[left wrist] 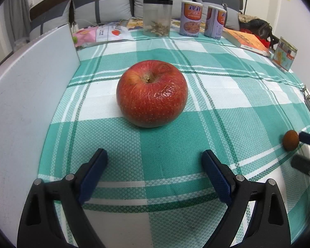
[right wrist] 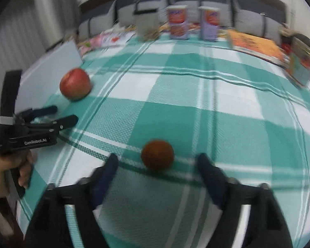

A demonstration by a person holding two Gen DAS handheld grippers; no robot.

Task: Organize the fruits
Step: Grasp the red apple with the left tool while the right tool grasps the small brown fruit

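A: Your left gripper (left wrist: 155, 159) is spread wide, nothing between the fingers, nothing touched. The apple (left wrist: 152, 93) sits on the cloth just beyond the tips, centred in the gap but not in it, stem dimple up.

B: And my right?

A: Right gripper (right wrist: 157, 161) is wide too. Pic is blurred, but the small brown fruit (right wrist: 157, 154) lies right at the tips, between the two fingers. Can't tell if either pad touches it; in the left cam one blue tip looks right against the fruit's right side. Not clamped.

B: Where's all that on the table?

A: Apple is mid-left on the green-and-white checked tablecloth (left wrist: 227, 111), near the white board (left wrist: 31, 95) that lies along the left side. Brown fruit is near the front edge, well apart from the apple, to its right. In the right cam you see your left hand (right wrist: 8, 169) on the grip at the far left.

B: Count pls.

A: 2 fruits: 1 apple, 1 small brown one. At the far edge: 1 clear jar (left wrist: 157, 17) w/ dark lid, 2 printed cans (left wrist: 191, 18), 1 orange book (left wrist: 248, 41), 1 small box (left wrist: 285, 53) at far right, a few snack packets (left wrist: 105, 34) at far left. Grey cushions (left wrist: 105, 8) behind.
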